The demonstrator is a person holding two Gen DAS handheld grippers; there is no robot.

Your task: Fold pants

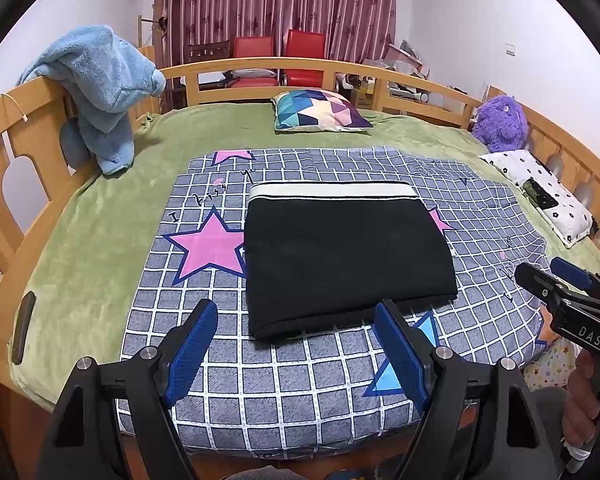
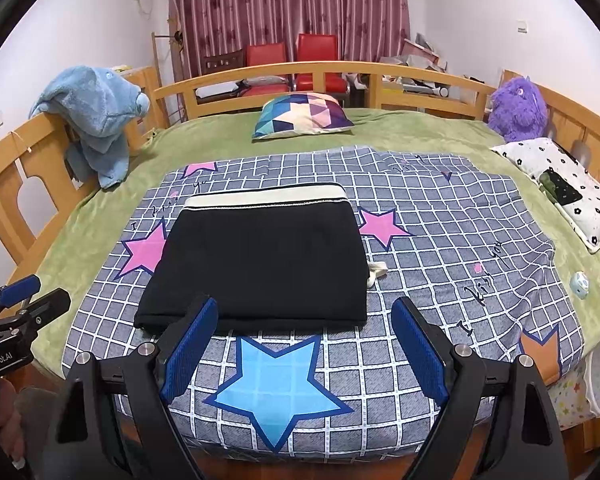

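The black pants [image 1: 346, 256] lie folded into a flat rectangle on the checked star-print sheet [image 1: 260, 392], their cream waistband at the far edge. They also show in the right wrist view [image 2: 260, 264]. My left gripper [image 1: 296, 320] is open and empty, just short of the pants' near edge. My right gripper [image 2: 304, 316] is open and empty, over the pants' near edge and a blue star. The right gripper also shows at the right of the left wrist view [image 1: 540, 276], and the left gripper at the left of the right wrist view [image 2: 32, 292].
The sheet lies on a green blanket [image 1: 80, 248] on a wooden-railed bed [image 1: 4, 152]. A blue towel [image 1: 100, 92] hangs on the left rail. A patterned cushion [image 1: 320, 111], a purple plush toy [image 1: 500, 122] and a white flowered pillow [image 1: 540, 196] lie at the back and right.
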